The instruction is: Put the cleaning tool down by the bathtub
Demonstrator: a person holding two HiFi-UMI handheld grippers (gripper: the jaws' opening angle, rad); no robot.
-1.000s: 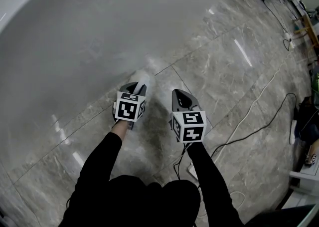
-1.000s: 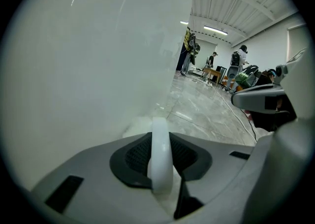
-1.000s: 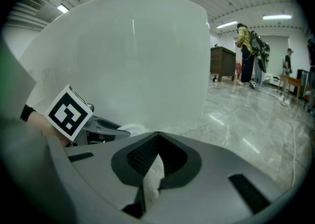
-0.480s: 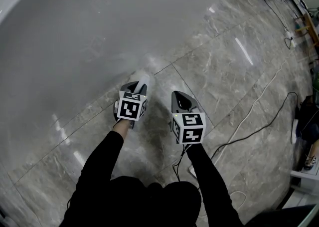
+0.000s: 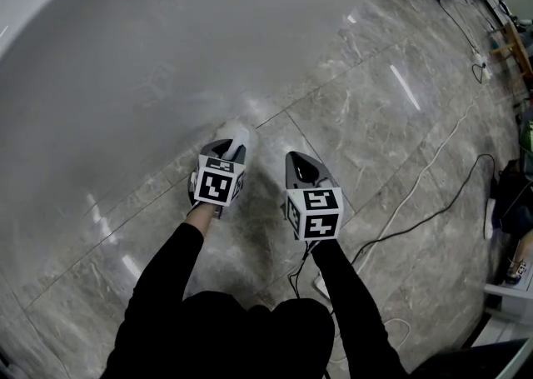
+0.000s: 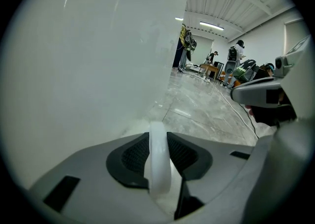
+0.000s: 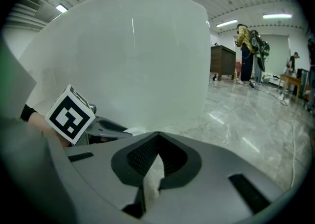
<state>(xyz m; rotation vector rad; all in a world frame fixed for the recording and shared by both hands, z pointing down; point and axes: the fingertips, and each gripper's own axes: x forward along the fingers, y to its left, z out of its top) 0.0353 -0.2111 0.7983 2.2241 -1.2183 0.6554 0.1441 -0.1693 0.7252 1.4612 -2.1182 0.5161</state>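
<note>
The white bathtub fills the upper left of the head view, and its wall rises close by in both gripper views. My left gripper is low at the foot of the tub. The cleaning tool shows white just ahead of it on the marble floor. Its curved white handle stands between the dark pads, which touch it on both sides while the jaws are opening. My right gripper hovers beside it to the right, shut on a white fibrous scrap.
Pale and black cables run across the grey marble floor to the right. A seated person and clutter are at the right edge. People and tables stand far off down the room.
</note>
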